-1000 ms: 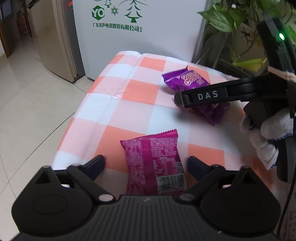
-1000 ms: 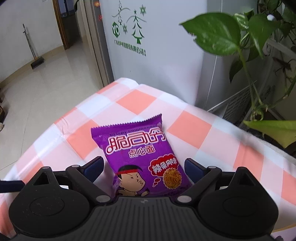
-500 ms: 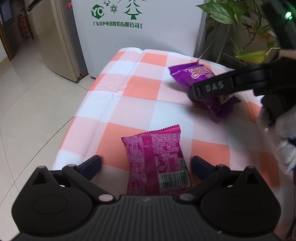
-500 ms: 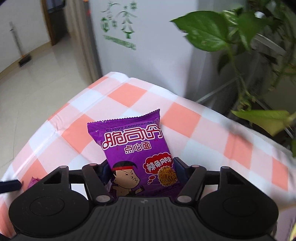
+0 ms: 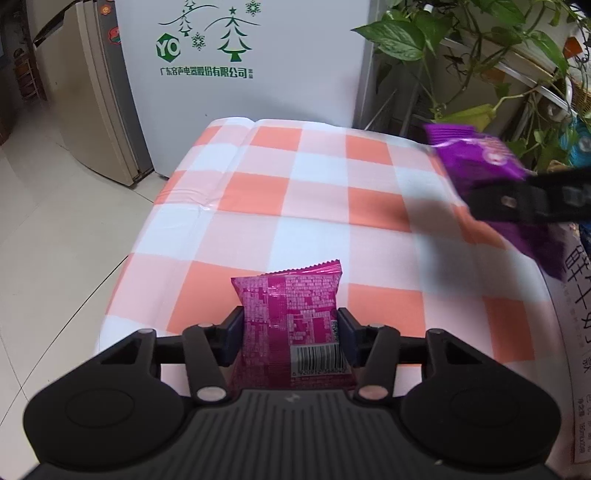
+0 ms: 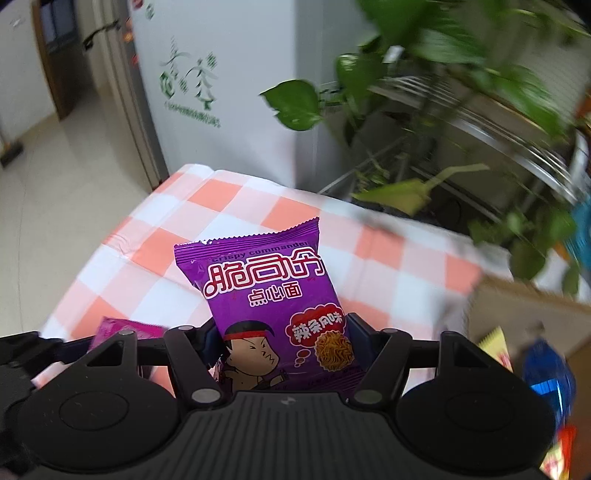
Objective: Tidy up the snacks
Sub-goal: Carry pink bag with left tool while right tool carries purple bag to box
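Observation:
A pink snack packet [image 5: 291,306] lies barcode side up at the near edge of the checked tablecloth [image 5: 314,206]. My left gripper [image 5: 290,332] is shut on it, both pads pressing its sides. A purple noodle-snack packet [image 6: 266,280] with a cartoon face stands up between the pads of my right gripper [image 6: 286,341], which is shut on it. In the left wrist view this purple packet [image 5: 480,162] hangs above the table's right side, clamped by the right gripper's black finger [image 5: 517,201]. The pink packet [image 6: 125,330] also shows low on the left in the right wrist view.
A cardboard box [image 6: 517,306] at the right holds several snacks, among them a blue packet [image 6: 546,373]. A white printed bag [image 5: 576,314] rises at the table's right edge. Leafy plants [image 5: 461,33] and a white appliance [image 5: 240,62] stand behind; the floor drops off on the left.
My left jaws have shut on the pink packet. My right jaws shut on the purple packet and carried it up and to the right, off the cloth.

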A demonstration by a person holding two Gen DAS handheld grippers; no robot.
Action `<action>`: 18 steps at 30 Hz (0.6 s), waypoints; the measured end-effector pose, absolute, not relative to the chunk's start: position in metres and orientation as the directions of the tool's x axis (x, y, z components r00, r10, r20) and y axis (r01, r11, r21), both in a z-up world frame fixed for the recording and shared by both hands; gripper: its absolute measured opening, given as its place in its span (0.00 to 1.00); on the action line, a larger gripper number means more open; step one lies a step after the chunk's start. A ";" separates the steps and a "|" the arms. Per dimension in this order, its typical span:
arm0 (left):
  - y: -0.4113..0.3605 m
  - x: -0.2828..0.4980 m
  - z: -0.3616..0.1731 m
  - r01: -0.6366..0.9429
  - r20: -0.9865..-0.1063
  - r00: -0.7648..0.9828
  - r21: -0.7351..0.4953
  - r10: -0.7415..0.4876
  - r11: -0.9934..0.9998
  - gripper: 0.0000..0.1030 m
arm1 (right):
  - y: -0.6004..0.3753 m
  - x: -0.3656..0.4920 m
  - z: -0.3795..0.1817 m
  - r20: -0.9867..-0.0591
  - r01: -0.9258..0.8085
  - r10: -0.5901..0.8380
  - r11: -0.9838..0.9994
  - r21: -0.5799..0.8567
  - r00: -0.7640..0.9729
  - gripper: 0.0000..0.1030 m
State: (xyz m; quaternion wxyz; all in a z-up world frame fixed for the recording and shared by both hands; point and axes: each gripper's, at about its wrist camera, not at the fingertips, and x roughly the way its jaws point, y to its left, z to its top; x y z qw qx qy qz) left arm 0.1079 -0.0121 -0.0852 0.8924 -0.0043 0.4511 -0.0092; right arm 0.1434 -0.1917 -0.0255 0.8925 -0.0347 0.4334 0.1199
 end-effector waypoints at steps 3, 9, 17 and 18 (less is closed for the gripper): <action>-0.014 0.106 -0.083 0.016 -0.803 0.595 -0.017 -0.023 1.000 0.49 | -0.198 0.124 -0.018 -0.780 -0.214 0.179 0.975 0.058 0.600 0.71; -0.018 0.100 -0.071 0.032 -0.784 0.621 -0.016 -0.032 0.999 0.49 | -0.202 0.093 -0.004 -0.755 -0.189 0.218 0.974 0.126 0.619 0.71; -0.018 0.093 -0.049 0.036 -0.751 0.657 -0.052 -0.063 0.998 0.49 | -0.202 0.090 -0.004 -0.760 -0.192 0.192 0.977 0.090 0.620 0.71; -0.018 0.092 -0.045 0.036 -0.746 0.663 -0.058 -0.067 0.998 0.49 | -0.203 0.091 -0.004 -0.761 -0.189 0.188 0.978 0.087 0.621 0.71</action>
